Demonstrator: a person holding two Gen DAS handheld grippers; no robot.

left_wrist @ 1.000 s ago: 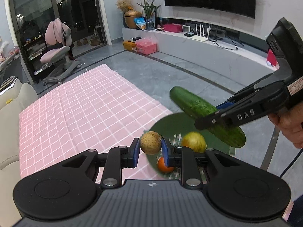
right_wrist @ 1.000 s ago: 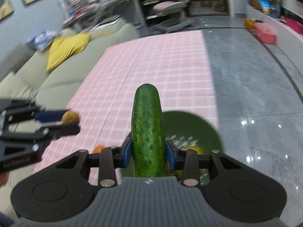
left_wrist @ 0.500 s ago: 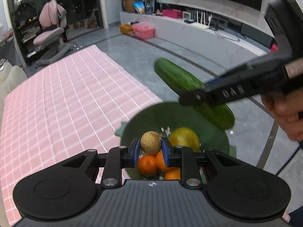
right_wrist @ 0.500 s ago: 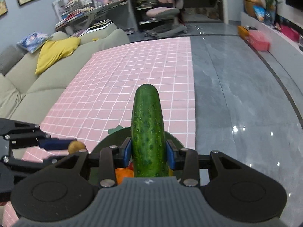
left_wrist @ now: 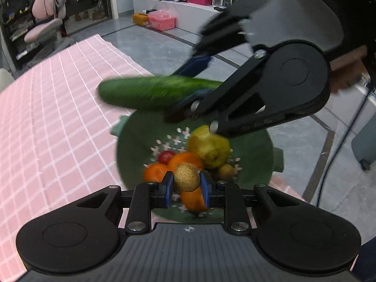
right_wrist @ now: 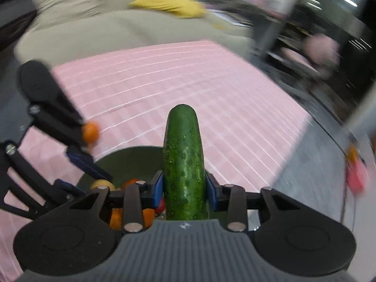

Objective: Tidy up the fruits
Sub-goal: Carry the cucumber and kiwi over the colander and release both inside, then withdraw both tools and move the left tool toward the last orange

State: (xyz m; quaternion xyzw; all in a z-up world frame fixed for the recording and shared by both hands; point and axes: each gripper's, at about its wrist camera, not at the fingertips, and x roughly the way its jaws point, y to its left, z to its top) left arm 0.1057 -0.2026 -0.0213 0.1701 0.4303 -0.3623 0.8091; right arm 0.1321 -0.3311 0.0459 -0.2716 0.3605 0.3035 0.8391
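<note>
Left gripper point(left_wrist: 186, 185) clamps small round tan-brown fruit point(left_wrist: 187, 176) above dark green bowl point(left_wrist: 131, 138); light, firm; right gripper point(right_wrist: 184, 189) clamps long stiff green cucumber point(right_wrist: 183, 155) mid-length, over bowl; likely slippery.

Pink checked cloth point(left_wrist: 47, 122), pink chair point(left_wrist: 44, 23) (by dark shelving), beige sofa point(right_wrist: 117, 35), yellow cushion point(right_wrist: 169, 4)

We hold the left gripper point(left_wrist: 187, 186) low, pads clamped on a small round fruit point(left_wrist: 187, 176). The right gripper point(right_wrist: 184, 189) grips a cucumber point(right_wrist: 183, 162), crossing above the left.
</note>
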